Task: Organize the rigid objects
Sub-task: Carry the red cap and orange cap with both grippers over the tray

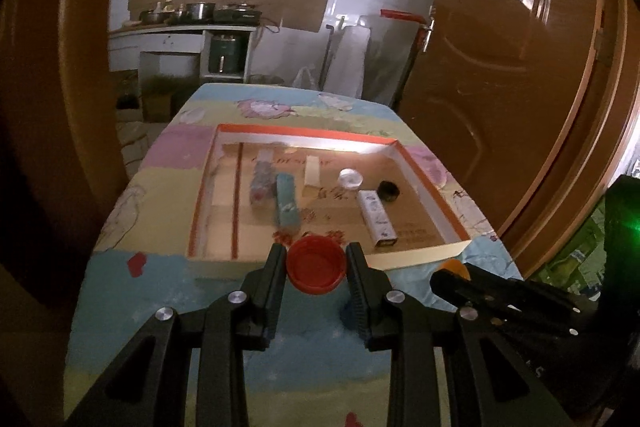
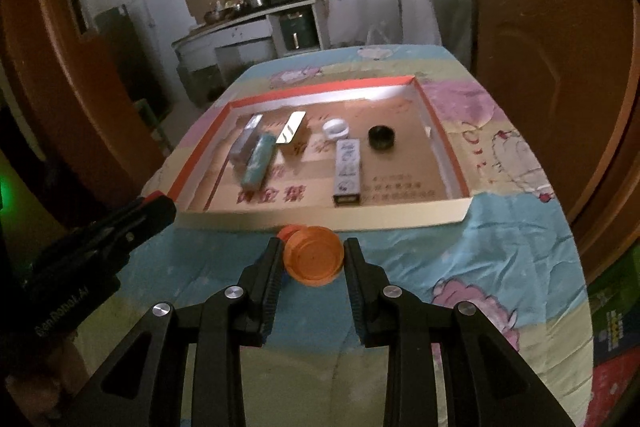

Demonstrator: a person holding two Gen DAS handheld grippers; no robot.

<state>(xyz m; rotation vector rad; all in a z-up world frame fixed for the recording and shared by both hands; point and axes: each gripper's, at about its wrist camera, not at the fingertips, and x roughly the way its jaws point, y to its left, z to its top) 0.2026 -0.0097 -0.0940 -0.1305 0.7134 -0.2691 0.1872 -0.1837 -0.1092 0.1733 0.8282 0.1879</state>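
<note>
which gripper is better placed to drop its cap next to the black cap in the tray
Right, probably. The black cap lies on the tray's right side, ahead of the right gripper with its orange cap; the left gripper would reach across.

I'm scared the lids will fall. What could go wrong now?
1. Each claw pinches its round lid only by the rim: the left claw holds the red lid, the right claw the orange lid. Either might slip.
2. The box wall stands just ahead; a low lid could bump it.
3. The claws are close and might collide.
</note>
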